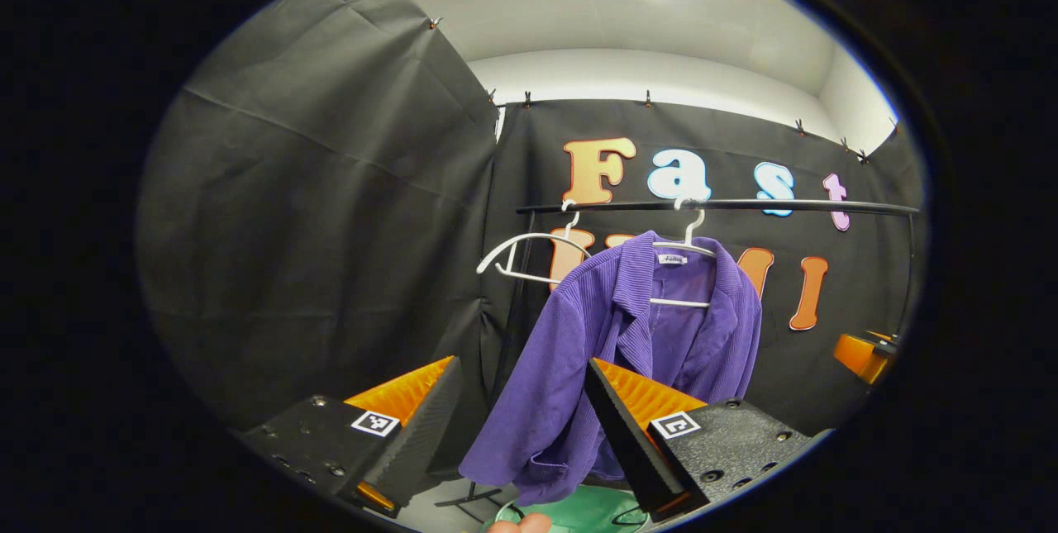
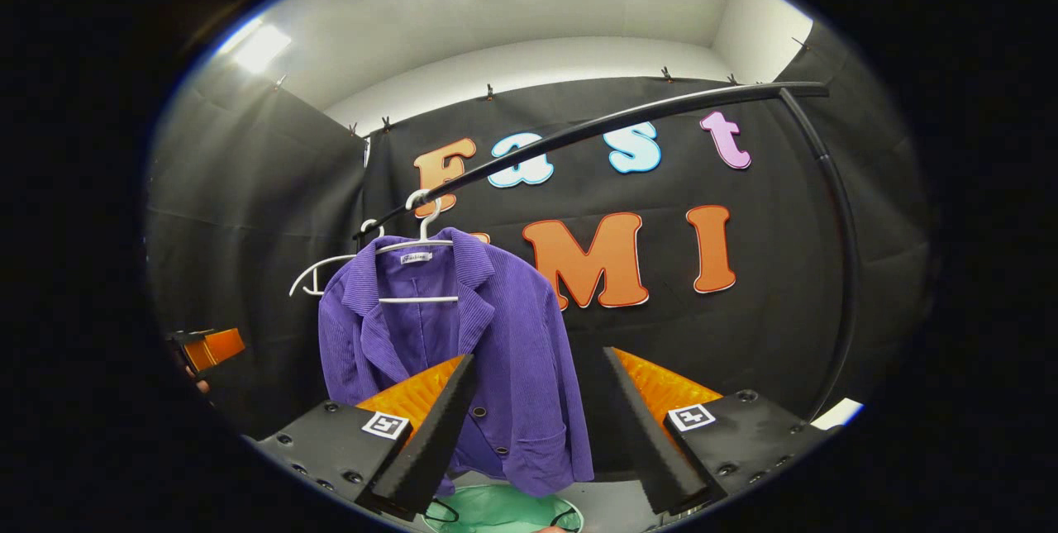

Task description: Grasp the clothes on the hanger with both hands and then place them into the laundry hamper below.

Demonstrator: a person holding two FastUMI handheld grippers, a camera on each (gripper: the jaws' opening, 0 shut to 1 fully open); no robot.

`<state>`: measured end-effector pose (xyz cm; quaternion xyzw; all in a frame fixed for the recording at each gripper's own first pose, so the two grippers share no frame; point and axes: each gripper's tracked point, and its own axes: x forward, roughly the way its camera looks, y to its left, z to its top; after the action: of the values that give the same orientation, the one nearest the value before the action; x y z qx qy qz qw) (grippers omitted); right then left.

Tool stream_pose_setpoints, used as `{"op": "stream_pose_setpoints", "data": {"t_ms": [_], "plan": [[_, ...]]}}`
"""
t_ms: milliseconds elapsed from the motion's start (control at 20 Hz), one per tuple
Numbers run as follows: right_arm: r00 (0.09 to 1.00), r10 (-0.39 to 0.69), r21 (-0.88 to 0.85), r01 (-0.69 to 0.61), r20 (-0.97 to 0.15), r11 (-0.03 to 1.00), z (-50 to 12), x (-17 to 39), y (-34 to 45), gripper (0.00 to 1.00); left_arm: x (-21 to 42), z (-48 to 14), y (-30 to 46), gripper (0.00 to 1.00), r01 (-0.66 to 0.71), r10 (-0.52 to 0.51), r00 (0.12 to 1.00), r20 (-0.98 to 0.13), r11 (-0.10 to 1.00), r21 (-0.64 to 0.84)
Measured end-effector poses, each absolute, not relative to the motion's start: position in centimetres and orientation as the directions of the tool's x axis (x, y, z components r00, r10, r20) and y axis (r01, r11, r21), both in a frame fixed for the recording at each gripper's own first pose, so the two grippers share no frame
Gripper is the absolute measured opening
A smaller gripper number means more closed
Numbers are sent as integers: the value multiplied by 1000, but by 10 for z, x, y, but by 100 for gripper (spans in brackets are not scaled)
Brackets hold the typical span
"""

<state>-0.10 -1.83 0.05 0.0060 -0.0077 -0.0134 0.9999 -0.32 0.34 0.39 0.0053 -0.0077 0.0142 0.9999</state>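
A purple corduroy jacket (image 1: 628, 351) hangs on a white hanger (image 1: 690, 248) from a black rail (image 1: 727, 205). My left gripper (image 1: 521, 388) is open, its fingers framing the jacket's lower left sleeve from a distance. In the right gripper view the same jacket (image 2: 463, 343) hangs left of centre, and my right gripper (image 2: 537, 380) is open in front of its right hem, apart from it. A green hamper (image 1: 579, 512) sits on the floor under the jacket, seen in the right gripper view as a green hamper (image 2: 496, 510). The other gripper (image 2: 211, 349) shows at the far left.
An empty white hanger (image 1: 529, 256) hangs on the rail left of the jacket. The rack's black upright (image 2: 839, 268) curves down on the right. The rack's foot (image 1: 471, 496) lies on the floor. The other gripper (image 1: 864, 351) shows at the far right.
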Motion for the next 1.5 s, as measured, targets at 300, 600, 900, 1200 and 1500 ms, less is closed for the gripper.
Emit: {"op": "stream_pose_setpoints", "data": {"t_ms": [300,600,900,1200,1500], "plan": [[1000,-20,19,20,18,1000,2,-3,-20,90,-3,7,2,92,-27,27,999,28,1000,12],[1000,-16,19,16,22,1000,4,-4,-25,89,-4,8,0,92,-26,26,999,28,1000,8],[999,32,24,-32,19,999,6,2,-32,90,-19,6,-10,95,-54,54,998,25,999,3],[993,121,45,-121,5,992,-2,15,-39,90,-43,6,-16,92,-134,134,990,41,991,-3],[980,194,76,-191,-35,979,-24,49,-10,90,-31,4,-28,92,-132,132,991,23,991,0]]}}
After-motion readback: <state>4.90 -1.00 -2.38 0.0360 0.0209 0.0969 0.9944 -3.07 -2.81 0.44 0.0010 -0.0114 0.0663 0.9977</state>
